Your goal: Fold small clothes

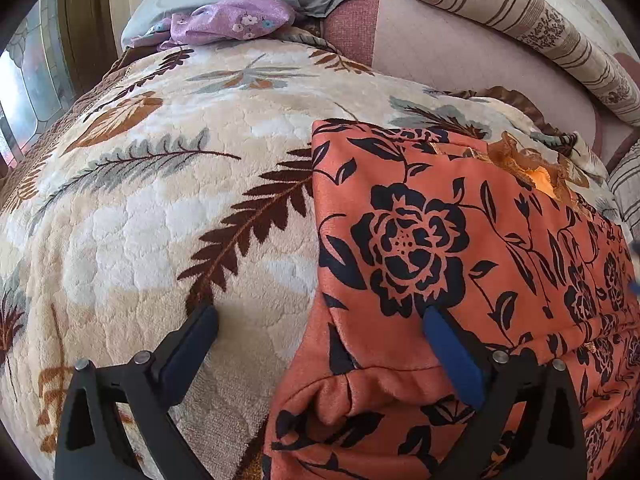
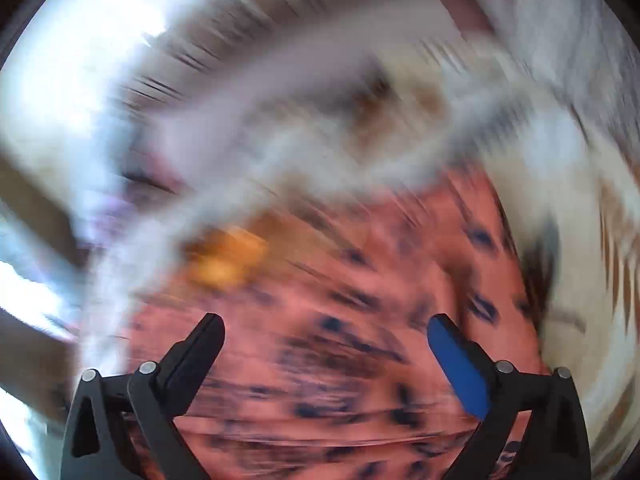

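The orange garment lies folded on the blanket. The left gripper gapes wide over its edge, holding nothing. The right gripper also gapes empty above the blurred cloth.

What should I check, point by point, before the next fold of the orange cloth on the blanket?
1. Left tongs open and empty: ok, nothing between the fingers.
2. Right tongs open and empty: ok, wide apart above the cloth.
3. Right wrist view sharp enough to aim: not ok, it is heavily blurred by motion.
4. Orange cloth lies flat on the blanket: ok on top; the near edge is bunched.
5. Left edge of the cloth is free to grasp: ok, it is straight and uncovered.
6. Right edge of the cloth visible: cannot tell, it runs out of the left wrist view.
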